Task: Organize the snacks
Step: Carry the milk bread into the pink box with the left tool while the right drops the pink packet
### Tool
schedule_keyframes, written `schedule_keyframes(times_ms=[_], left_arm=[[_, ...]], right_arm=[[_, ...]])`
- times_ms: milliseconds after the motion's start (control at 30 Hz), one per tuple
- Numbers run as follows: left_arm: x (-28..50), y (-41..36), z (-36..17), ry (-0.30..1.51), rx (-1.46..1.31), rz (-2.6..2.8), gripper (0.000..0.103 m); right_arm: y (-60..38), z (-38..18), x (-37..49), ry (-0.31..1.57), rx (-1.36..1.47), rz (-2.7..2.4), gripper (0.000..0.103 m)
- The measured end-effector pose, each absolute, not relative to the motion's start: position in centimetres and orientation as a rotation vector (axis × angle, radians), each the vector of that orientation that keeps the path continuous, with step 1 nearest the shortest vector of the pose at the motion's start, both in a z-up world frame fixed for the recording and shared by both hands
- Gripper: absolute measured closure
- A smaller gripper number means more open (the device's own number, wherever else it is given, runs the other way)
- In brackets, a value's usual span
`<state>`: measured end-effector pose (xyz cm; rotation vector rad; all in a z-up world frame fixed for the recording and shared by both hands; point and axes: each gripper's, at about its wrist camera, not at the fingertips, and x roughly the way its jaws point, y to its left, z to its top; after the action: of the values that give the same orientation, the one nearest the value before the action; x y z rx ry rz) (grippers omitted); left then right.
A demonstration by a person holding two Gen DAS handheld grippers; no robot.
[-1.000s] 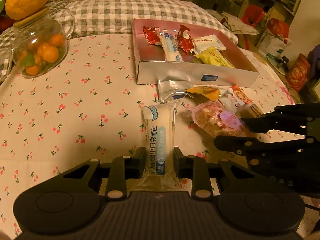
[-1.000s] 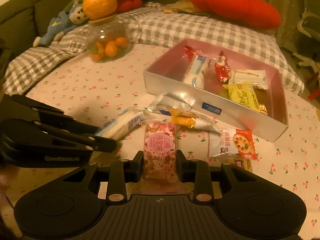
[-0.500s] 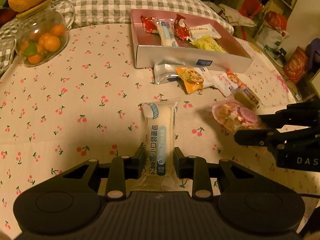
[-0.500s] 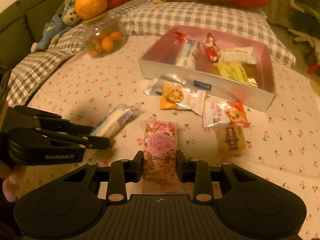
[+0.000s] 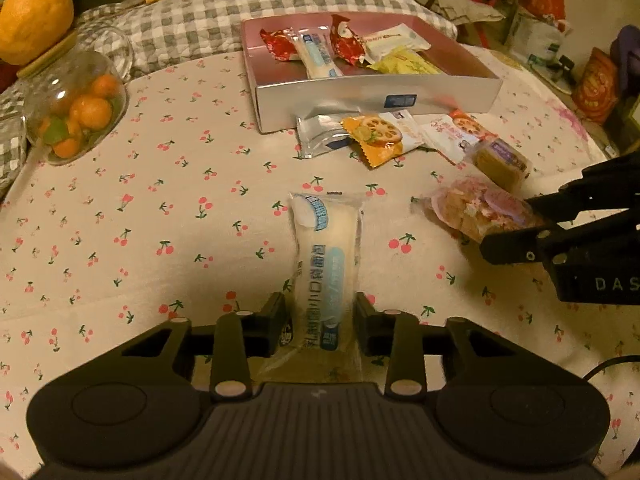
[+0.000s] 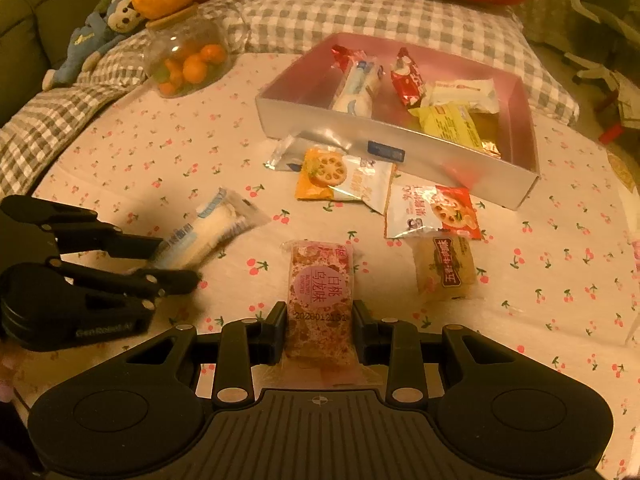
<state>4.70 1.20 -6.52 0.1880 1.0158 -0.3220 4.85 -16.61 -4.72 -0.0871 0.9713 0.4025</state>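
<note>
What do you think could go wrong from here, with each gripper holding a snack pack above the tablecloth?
Both packs are pinched only at their near ends: the white bread pack in the left gripper and the pink pack in the right gripper may droop or slip. The two grippers sit close together and could collide on the way to the tray. The tray's near wall could catch a dangling pack.

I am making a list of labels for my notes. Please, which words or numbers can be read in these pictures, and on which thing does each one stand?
"白桃乌龙味" and "202601213 1", last digits unsure: pink snack pack in the right gripper.
"DAS", cut off by the picture edge: right gripper's body, left wrist view.
"GenRobot.AI", faint: left gripper body.
White bread pack in the left gripper: blue print, too blurred to read.
Packs in the silver box and on the cloth: too small.
</note>
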Motion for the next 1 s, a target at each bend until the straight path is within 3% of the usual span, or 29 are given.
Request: schedule_keyframes(times_ms=[233,1000], left_arm=[[4.6,1.4,-5.8,0.985,0.176,-0.302,0.084],[6.6,2.6,-3.1,0.964,-0.097,-0.32,0.086]], right_arm=[[-16.7,-4.5,4.9,0.964,-0.079,0.4,0.072],[-18.3,-0.4,6.5,0.847,0.014,0.384,0.072]])
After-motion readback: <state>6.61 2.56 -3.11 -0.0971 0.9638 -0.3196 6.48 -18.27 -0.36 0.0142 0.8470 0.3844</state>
